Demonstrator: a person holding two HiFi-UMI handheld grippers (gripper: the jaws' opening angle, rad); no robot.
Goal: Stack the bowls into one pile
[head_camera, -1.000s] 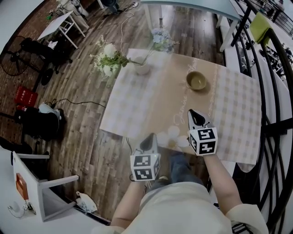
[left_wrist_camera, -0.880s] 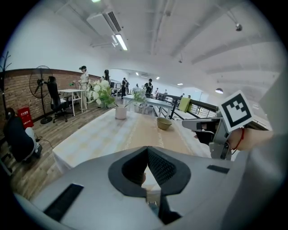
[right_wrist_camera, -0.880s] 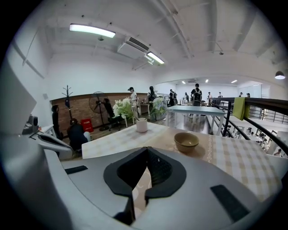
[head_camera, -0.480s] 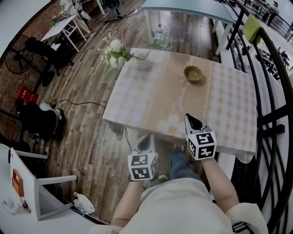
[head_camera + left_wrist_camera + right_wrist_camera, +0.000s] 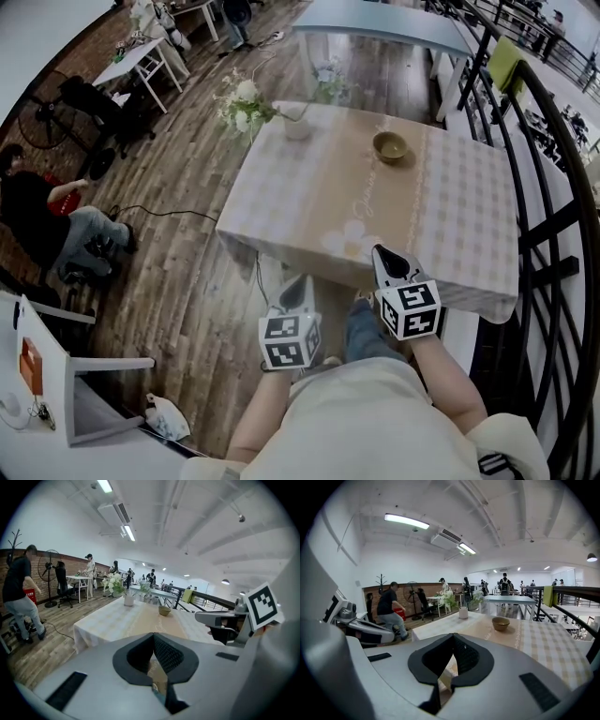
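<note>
The head camera looks steeply down from above the person, who stands just off the near edge of the table (image 5: 309, 197). Cameras on the left gripper (image 5: 301, 281) and right gripper (image 5: 381, 253) sit low, facing level across it toward the far end. All three views share the tabletop, the bowl (image 5: 390, 146) and the flower vase (image 5: 297, 127). Each gripper view also catches the other gripper at its side.

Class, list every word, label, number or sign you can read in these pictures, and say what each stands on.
Nothing can be read with certainty.
Script lettering printed along the tablecloth: too small and blurred to read.
Square markers on the left gripper and right gripper: black-and-white patterns, no words or numbers.
</note>
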